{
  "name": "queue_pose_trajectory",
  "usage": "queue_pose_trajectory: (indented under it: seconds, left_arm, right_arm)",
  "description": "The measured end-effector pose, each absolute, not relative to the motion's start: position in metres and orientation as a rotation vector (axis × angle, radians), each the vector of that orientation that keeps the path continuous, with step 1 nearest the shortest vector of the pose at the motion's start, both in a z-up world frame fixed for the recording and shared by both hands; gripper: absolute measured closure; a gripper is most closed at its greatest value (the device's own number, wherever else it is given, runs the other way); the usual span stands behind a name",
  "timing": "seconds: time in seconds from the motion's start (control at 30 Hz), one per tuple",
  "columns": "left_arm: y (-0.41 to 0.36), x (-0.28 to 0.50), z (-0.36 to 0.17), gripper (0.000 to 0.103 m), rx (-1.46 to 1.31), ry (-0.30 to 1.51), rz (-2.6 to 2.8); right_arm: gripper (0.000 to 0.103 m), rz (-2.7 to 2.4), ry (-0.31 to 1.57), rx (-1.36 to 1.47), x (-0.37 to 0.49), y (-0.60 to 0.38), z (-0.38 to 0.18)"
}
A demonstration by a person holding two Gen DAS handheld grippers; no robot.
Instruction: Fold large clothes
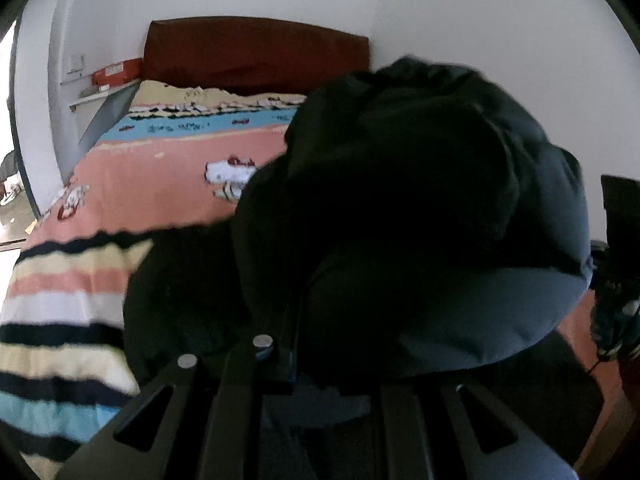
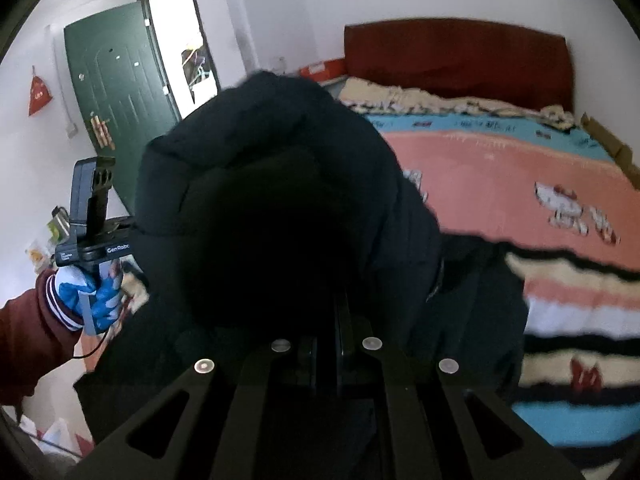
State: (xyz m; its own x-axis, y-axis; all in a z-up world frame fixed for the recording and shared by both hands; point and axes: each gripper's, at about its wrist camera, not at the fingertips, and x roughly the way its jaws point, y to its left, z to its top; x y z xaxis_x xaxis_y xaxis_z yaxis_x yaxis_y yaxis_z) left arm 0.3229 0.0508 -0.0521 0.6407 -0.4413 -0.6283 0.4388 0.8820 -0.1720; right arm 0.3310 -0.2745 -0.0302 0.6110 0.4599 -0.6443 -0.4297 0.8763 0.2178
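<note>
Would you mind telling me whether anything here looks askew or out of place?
The dark jacket is the odd thing: it is bunched in a rumpled mound in front of both grippers, not spread flat over the striped bedspread. The right gripper looks shut on its fabric; the left gripper likewise.

Dark puffy jacket [image 1: 420,208] — bunched, lifted

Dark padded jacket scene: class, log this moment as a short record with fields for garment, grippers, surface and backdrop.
garment: dark padded jacket, bunched and lifted above the bed
left gripper: shut on the jacket
right gripper: shut on the jacket
surface: pink cartoon-print blanket with striped end
backdrop: dark red headboard, green door
</note>
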Motion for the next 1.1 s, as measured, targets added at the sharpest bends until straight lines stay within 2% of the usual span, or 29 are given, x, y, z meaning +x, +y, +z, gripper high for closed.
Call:
queue_pose_trajectory:
  seconds: [0.33, 0.63, 0.73, 0.93, 0.97, 1.03, 1.07, 1.1]
  left_arm:
    - [0.031, 0.302, -0.115, 0.09, 0.049, 0.759, -0.47]
    - [0.02, 0.301, -0.113, 0.089, 0.12, 0.768, -0.411]
    - [0.016, 0.297, -0.108, 0.086, 0.148, 0.767, -0.382]
    - [0.013, 0.28, -0.108, 0.071, 0.202, 0.748, -0.34]
    - [0.014, 0.278, -0.106, 0.066, 0.195, 0.746, -0.341]
    - [0.02, 0.271, -0.103, 0.061, 0.163, 0.744, -0.351]
    - [0.024, 0.269, -0.101, 0.06, 0.146, 0.747, -0.358]
    - [0.028, 0.265, -0.101, 0.06, 0.13, 0.753, -0.361]
  right_arm:
    - [0.095, 0.464, 0.879, 0.01, 0.322, -0.28, -0.112]
    - [0.093, 0.42, 0.875, -0.011, 0.33, -0.28, -0.114]
    - [0.09, 0.397, 0.868, -0.045, 0.329, -0.278, -0.109]
    - [0.082, 0.362, 0.852, -0.084, 0.319, -0.277, -0.107]
    - [0.078, 0.356, 0.849, -0.091, 0.316, -0.276, -0.106]
    - [0.062, 0.347, 0.843, -0.106, 0.308, -0.276, -0.103]
    - [0.046, 0.342, 0.841, -0.113, 0.304, -0.276, -0.102]
    - [0.042, 0.341, 0.84, -0.115, 0.301, -0.277, -0.101]
